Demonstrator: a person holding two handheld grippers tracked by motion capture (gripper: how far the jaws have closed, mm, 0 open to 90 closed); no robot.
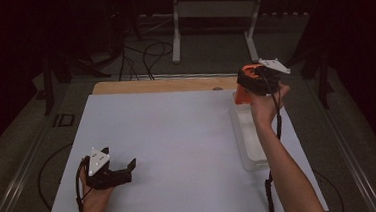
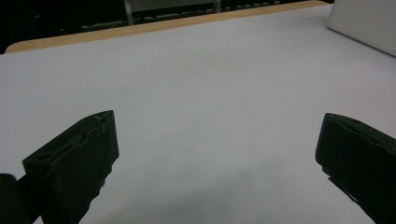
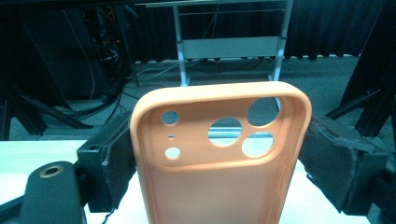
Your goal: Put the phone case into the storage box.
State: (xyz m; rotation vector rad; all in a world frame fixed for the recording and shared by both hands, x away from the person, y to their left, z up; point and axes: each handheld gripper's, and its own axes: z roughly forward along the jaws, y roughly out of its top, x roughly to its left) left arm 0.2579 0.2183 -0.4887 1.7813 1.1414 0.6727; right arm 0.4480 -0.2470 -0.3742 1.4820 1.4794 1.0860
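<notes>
An orange phone case [image 3: 219,158] with several camera holes stands upright between the two black jaws of my right gripper [image 3: 219,163], which is shut on its sides. In the high view my right gripper [image 1: 247,88] holds the orange case [image 1: 241,96] raised over the far end of a white tray [image 1: 251,146] at the table's right. My left gripper [image 1: 128,171] rests low near the front left of the white table [image 1: 168,137], jaws spread wide with nothing between them. In its own view my left gripper [image 2: 217,154] hangs over bare table.
A wooden strip [image 1: 164,85] runs along the table's far edge. Beyond it, a white metal stand [image 1: 209,14] and dark cables [image 1: 142,59] lie on the floor. The tray's corner [image 2: 364,23] appears far right in the left gripper view.
</notes>
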